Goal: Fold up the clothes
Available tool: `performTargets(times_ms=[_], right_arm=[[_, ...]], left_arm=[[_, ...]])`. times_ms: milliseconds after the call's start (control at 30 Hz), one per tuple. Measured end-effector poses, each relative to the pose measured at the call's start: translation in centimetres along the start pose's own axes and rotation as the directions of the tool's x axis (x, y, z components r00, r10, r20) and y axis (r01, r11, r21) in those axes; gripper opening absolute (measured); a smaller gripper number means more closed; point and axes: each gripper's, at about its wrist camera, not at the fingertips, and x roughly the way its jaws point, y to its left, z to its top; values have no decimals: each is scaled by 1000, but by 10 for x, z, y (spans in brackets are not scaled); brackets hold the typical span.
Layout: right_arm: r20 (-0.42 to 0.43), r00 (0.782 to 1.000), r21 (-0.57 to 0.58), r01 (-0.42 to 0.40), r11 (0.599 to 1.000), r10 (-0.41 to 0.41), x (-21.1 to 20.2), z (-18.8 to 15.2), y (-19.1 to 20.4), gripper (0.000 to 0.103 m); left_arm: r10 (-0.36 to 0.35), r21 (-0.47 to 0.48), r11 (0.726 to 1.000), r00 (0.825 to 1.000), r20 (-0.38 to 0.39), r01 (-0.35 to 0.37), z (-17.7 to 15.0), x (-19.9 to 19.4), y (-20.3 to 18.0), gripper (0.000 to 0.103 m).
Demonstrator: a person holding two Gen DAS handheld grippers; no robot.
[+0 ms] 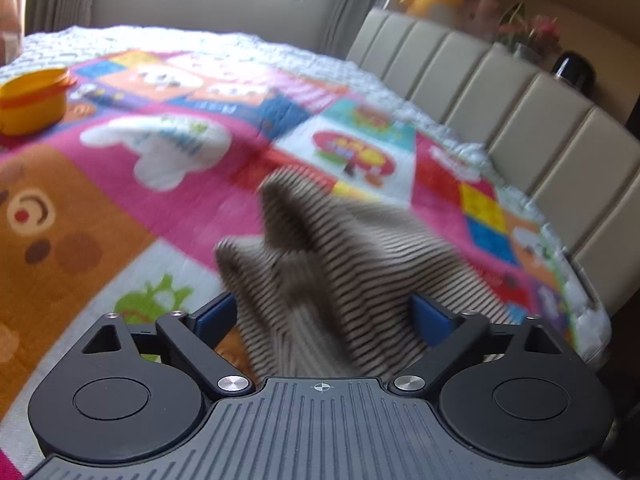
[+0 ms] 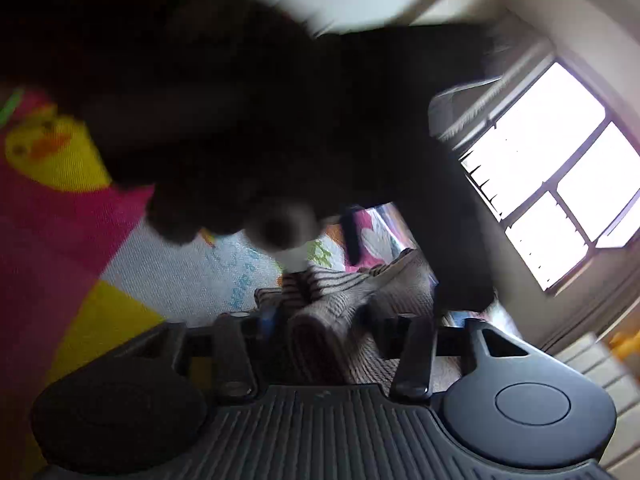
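The left gripper (image 1: 320, 316) has its jaws spread wide, and a bunched striped garment (image 1: 340, 264) rises between them and just ahead, blurred, above the patchwork bedspread (image 1: 140, 184); an orange tub (image 1: 34, 98) sits far off to the jaws' left. In the right wrist view, the right gripper (image 2: 326, 326) has the same striped cloth lying between its jaws, but blur and shadow hide whether they pinch it, and a large dark blurred shape (image 2: 260, 120) looms above them.
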Motion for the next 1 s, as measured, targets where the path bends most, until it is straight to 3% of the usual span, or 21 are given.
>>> performTargets(times_ms=[133, 200, 267, 367, 500, 633, 700, 767, 900, 1000], right_arm=[[-7, 1000, 253, -21, 967, 23, -32, -21, -46, 83], [20, 999, 429, -44, 902, 39, -46, -34, -74, 87], [52, 998, 610, -67, 789, 45, -54, -49, -103, 103], [63, 995, 799, -100, 594, 83, -46, -83, -135, 103], [74, 983, 908, -135, 396, 167, -21, -114, -144, 103], [64, 963, 951, -138, 277, 262, 20, -122, -125, 77], [67, 969, 936, -144, 322, 240, 19, -108, -124, 65], [98, 976, 893, -173, 415, 195, 8, -86, -128, 53], [75, 981, 757, -173, 630, 179, -2, -48, -117, 53], [-27, 981, 690, -120, 714, 191, 7, -50, -100, 58]], left_arm=[[-44, -68, 997, 999, 8, 45, -12, -1, 22, 100], [-45, -63, 997, 999, 11, 46, -14, -1, 23, 101], [-46, -59, 997, 999, 12, 47, -14, -2, 24, 101], [-40, -50, 998, 999, 15, 41, -14, -3, 22, 101], [-32, -41, 999, 999, 17, 33, -15, -7, 24, 102], [-26, -42, 999, 1000, 16, 26, -17, -11, 31, 102], [-11, -53, 998, 1000, 22, 12, -19, -16, 38, 102], [0, -72, 997, 999, 34, 2, -21, -22, 48, 102], [8, -75, 997, 999, 50, -4, -23, -24, 54, 103], [11, -69, 998, 998, 59, -7, -25, -24, 55, 103]])
